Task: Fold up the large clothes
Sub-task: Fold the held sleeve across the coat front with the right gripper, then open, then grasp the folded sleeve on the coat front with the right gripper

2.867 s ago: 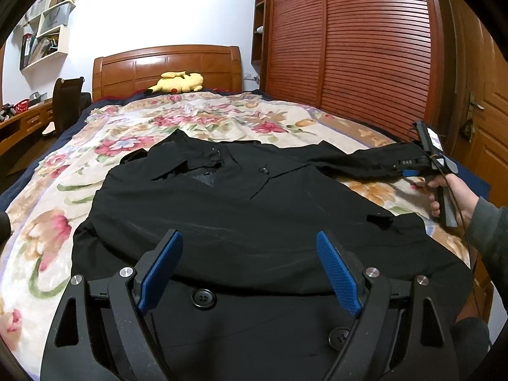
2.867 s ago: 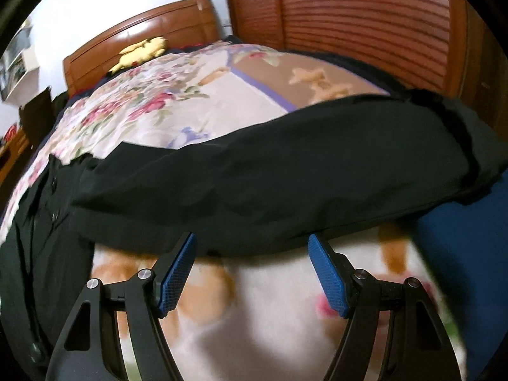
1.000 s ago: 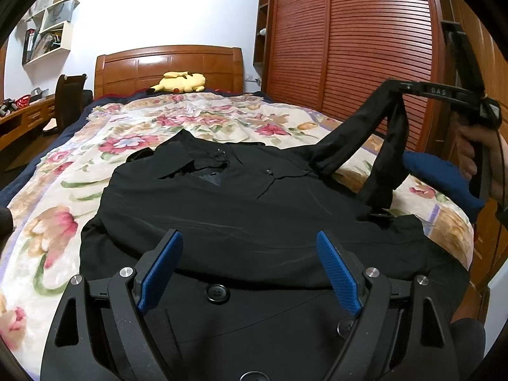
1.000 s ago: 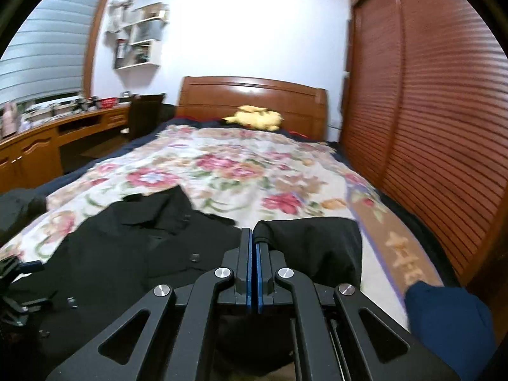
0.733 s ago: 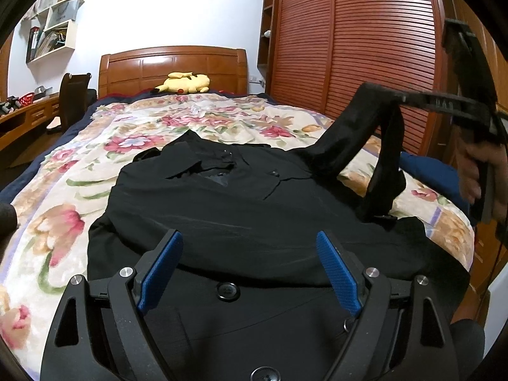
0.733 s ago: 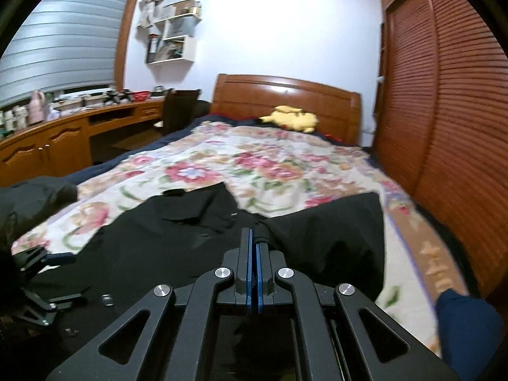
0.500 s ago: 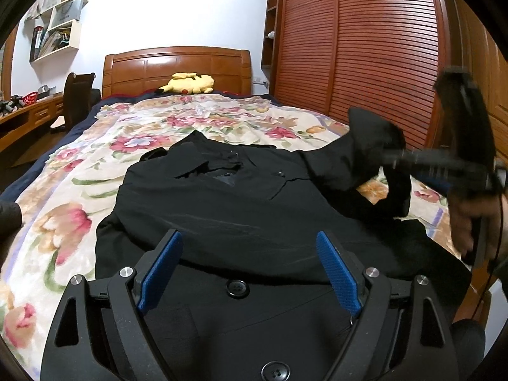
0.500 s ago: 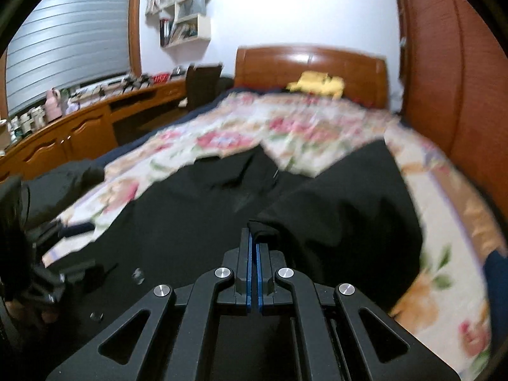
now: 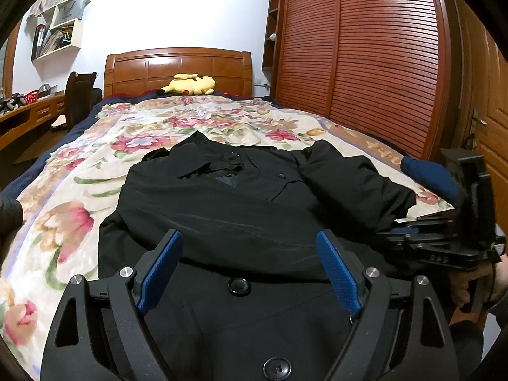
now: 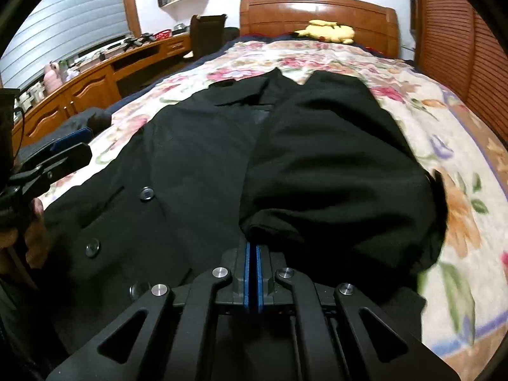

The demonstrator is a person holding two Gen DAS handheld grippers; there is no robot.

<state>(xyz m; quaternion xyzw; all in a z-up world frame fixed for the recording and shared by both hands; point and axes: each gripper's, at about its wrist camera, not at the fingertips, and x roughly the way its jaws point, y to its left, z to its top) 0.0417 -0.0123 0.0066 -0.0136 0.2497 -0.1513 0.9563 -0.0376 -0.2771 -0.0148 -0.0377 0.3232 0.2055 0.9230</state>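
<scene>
A black buttoned coat (image 9: 222, 216) lies face up on the floral bedspread (image 9: 63, 209), collar toward the headboard. Its right sleeve (image 9: 352, 177) is folded down along the coat's right side. My left gripper (image 9: 247, 270) is open and empty, low over the coat's lower front near a button (image 9: 238, 284). My right gripper (image 10: 253, 254) is shut on the sleeve's cuff (image 10: 270, 231) and holds it low over the coat's lower right part. The right gripper also shows at the right edge of the left wrist view (image 9: 400, 233). The coat fills the right wrist view (image 10: 190, 165).
A yellow plush toy (image 9: 189, 84) lies by the wooden headboard (image 9: 177, 66). Slatted wardrobe doors (image 9: 365, 57) run along the bed's right side. A blue cushion (image 9: 428, 174) sits at the right bed edge. A desk (image 10: 95, 82) and chair (image 10: 208, 33) stand on the left.
My right gripper has carried the sleeve from raised in the air down and inward onto the coat's right side. The left gripper has stayed open and has barely moved.
</scene>
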